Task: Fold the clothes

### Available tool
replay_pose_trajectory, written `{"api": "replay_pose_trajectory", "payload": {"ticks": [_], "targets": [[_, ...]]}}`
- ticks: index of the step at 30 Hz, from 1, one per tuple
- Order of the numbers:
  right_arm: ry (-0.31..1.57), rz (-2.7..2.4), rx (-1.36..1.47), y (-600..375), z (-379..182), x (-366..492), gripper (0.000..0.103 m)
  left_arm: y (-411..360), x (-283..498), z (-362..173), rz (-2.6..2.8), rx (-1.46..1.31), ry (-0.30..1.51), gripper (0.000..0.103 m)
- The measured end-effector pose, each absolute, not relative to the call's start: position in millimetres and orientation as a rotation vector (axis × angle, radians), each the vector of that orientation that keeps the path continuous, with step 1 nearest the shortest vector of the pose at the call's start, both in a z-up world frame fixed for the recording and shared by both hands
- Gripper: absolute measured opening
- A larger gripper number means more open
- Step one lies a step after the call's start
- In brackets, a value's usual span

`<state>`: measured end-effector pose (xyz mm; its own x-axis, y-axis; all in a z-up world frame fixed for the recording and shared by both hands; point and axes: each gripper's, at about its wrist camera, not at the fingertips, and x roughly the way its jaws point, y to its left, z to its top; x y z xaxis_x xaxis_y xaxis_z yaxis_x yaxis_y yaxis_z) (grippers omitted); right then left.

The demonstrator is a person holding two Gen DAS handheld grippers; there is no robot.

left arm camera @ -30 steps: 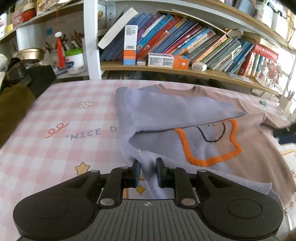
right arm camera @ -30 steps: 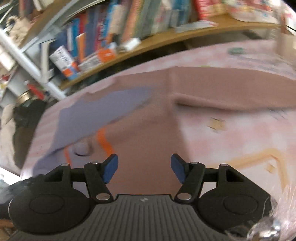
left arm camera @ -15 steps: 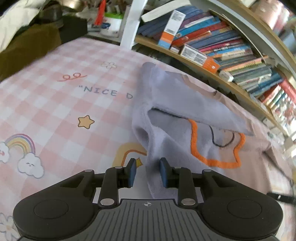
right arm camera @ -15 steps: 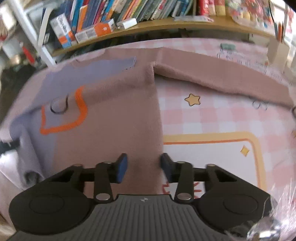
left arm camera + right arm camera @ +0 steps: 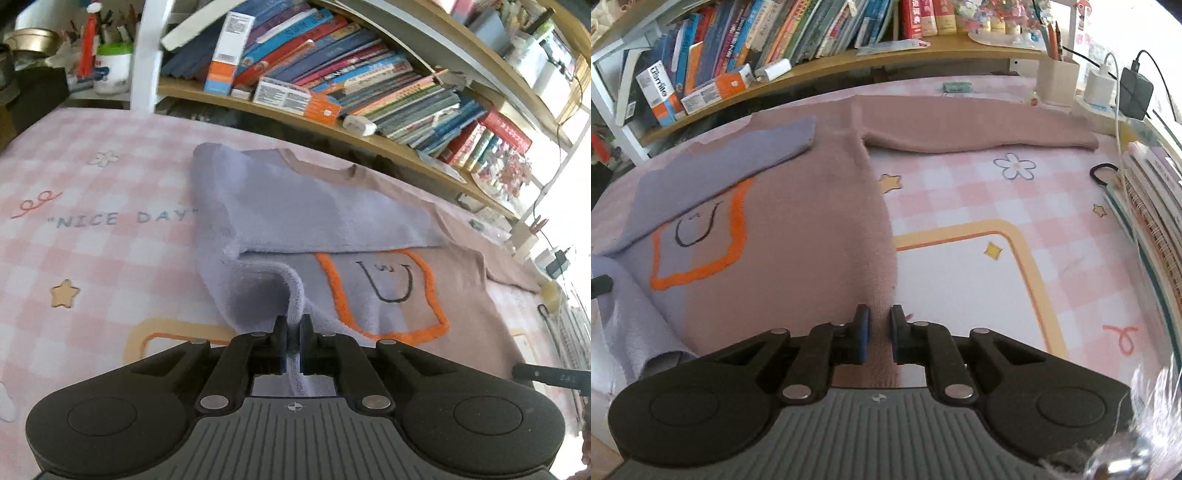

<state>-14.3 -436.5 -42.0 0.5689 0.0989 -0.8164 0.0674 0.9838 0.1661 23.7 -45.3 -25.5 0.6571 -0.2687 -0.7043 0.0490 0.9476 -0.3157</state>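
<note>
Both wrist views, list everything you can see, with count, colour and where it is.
sweater: one, lilac and brown with orange outline, flat on the tablecloth, lilac sleeve folded across the chest
tablecloth: one, pink check, under the sweater
books: many, mixed colours, leaning on the shelf behind
pen holder: one, white, far right corner
chargers: two, white and black, beside the pen holder
left gripper: black, shut on the lilac hem
right gripper: black, shut on the brown hem
</note>
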Motion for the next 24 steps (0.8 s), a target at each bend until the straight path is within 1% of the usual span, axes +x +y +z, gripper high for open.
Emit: {"api": "replay_pose_trajectory", "payload": {"ticks": [4,8,14,24], "targets": [[0.967,0.032,0.217,-424,-40,-23,0.011,-14,13,-19,-0.126,-0.266,0.835,0.004],[0.979,0.030,0.231,-418,-40,-31,0.011,6,1,-23,-0.104,-0.226,0.873,0.004],[1.001,0.003,0.181,-412,-39,-37,0.011,-5,-7,-29,-0.126,-0.122,0.898,0.004],[1.008,0.049,0.188,-424,-40,-37,0.011,-11,-16,-29,-0.115,-0.101,0.917,0.005]]}}
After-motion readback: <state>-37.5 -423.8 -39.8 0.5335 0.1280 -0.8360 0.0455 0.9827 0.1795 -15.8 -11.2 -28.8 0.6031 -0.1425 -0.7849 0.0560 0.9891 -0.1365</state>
